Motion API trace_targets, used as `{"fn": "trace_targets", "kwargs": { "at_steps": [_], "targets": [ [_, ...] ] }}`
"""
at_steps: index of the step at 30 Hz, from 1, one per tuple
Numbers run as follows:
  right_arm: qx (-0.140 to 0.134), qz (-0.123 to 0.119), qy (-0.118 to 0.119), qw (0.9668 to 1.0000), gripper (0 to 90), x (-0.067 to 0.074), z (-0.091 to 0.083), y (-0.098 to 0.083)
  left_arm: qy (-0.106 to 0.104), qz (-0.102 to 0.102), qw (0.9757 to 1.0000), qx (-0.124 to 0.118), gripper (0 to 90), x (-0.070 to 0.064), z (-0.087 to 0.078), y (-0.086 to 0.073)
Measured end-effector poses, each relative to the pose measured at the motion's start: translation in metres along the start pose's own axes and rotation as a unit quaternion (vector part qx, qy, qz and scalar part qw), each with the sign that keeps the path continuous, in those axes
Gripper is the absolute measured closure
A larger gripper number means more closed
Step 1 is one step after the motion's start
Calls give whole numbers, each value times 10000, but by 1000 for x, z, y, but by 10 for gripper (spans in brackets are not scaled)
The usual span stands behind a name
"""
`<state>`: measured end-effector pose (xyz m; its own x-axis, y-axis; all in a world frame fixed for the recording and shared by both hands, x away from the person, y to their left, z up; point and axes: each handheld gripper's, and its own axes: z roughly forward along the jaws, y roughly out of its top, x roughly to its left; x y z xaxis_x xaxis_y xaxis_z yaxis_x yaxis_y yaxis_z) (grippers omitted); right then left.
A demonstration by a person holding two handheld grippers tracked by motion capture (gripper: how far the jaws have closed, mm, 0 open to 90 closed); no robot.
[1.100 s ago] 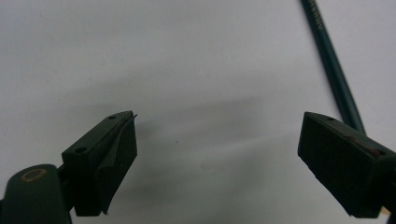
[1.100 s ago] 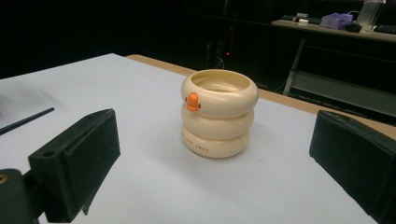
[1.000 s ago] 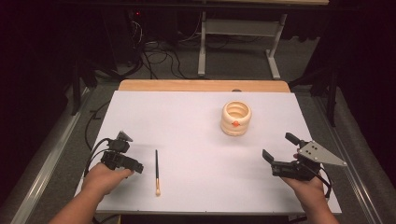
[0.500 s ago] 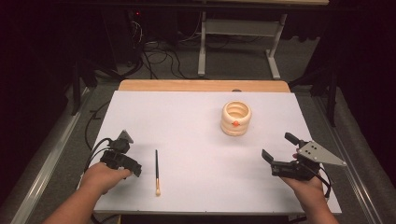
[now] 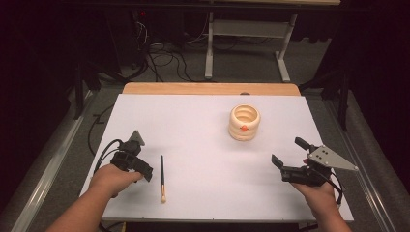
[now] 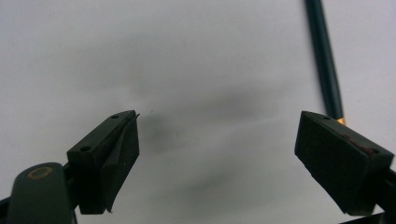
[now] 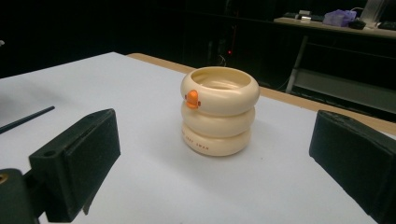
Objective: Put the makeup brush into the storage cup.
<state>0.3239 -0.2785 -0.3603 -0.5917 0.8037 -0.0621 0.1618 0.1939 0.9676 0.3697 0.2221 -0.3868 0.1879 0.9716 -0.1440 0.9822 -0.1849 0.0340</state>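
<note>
A thin paintbrush (image 5: 162, 175) with a dark handle and a pale tip lies on the white table (image 5: 203, 193), pointing away from me. My left gripper (image 5: 145, 173) hovers just to its left, tilted down at the table. In the left gripper view its jaws (image 6: 217, 121) stand open over bare table, with the brush handle (image 6: 324, 60) running behind the right-hand jaw. A cream ringed cup (image 5: 244, 122) with an orange spot stands at the middle right. My right gripper (image 5: 289, 152) rests near the front right, open and aimed at the cup (image 7: 219, 112), well short of it.
A wooden strip (image 5: 208, 88) borders the table's far edge. Beyond it are dark floor, cables and a metal stand (image 5: 246, 34). The brush (image 7: 25, 119) shows far left in the right gripper view.
My left gripper has edged slightly right, closer to the brush. The right gripper, the cup and the brush have not moved.
</note>
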Motion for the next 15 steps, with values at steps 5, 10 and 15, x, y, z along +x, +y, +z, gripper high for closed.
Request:
{"fn": "trace_targets", "kwargs": {
  "at_steps": [5,10,15],
  "targets": [
    [-3,-5,2,10000,34,1,0,1,38,80,9999,58,143,-10,4,1],
    [1,6,5,10000,34,2,0,1,-48,101,9999,61,155,-15,4,2],
    [-3,3,-23,10000,36,0,-1,0,-105,116,9999,44,162,-26,6,2]
  ]
}}
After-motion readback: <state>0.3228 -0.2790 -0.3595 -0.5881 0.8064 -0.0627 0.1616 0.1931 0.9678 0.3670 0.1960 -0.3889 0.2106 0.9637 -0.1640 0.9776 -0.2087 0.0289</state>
